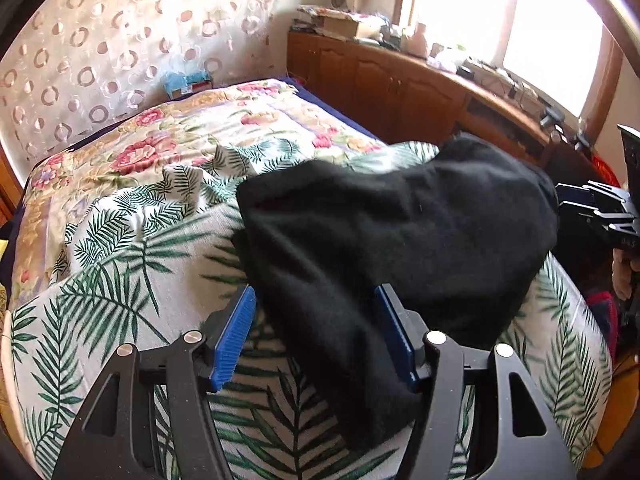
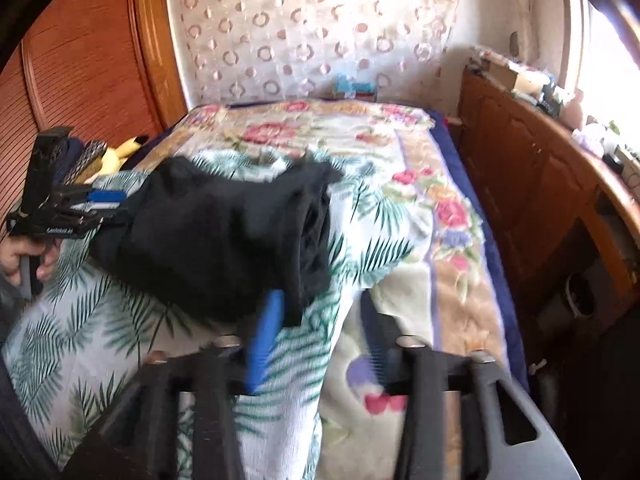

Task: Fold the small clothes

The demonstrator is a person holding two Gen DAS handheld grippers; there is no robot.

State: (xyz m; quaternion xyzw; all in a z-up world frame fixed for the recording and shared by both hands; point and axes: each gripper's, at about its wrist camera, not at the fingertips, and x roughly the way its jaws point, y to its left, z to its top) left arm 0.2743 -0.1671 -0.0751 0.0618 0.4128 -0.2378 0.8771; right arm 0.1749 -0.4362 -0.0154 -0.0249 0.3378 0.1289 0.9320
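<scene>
**On the bed, a black garment part-folded, both grippers loose**

On a bed covered by a palm-leaf sheet [image 1: 132, 248] lies one small black garment [image 1: 400, 232], bunched into a thick mound, not a flat packet. The palm-leaf sheet itself rests over a floral blanket [image 1: 132, 148] that shows at the far end of the bed.

Seen from the left wrist, the left gripper [image 1: 316, 332] sits at the near edge of the garment. Its two blue pads stand apart, and a lobe of black cloth runs down between them. The cloth brushes the right-hand pad, but the pads do not look pressed onto it, so the gripper appears released.

Seen from the right wrist, the right gripper [image 2: 320, 340] is blurred. Its fingers are spread, with only bedding in the gap; a hanging corner of the garment lies just beside its blue pad [image 2: 262, 344], not pinched. At the garment's right-hand end several layers of cloth are stacked, suggesting at least one fold has been laid over.

Judging from this, the folding is partly done: the garment is doubled over but lumpy, with loose edges. Smoothing and a further fold probably remain. No other small clothes can be made out on the bed.
</scene>
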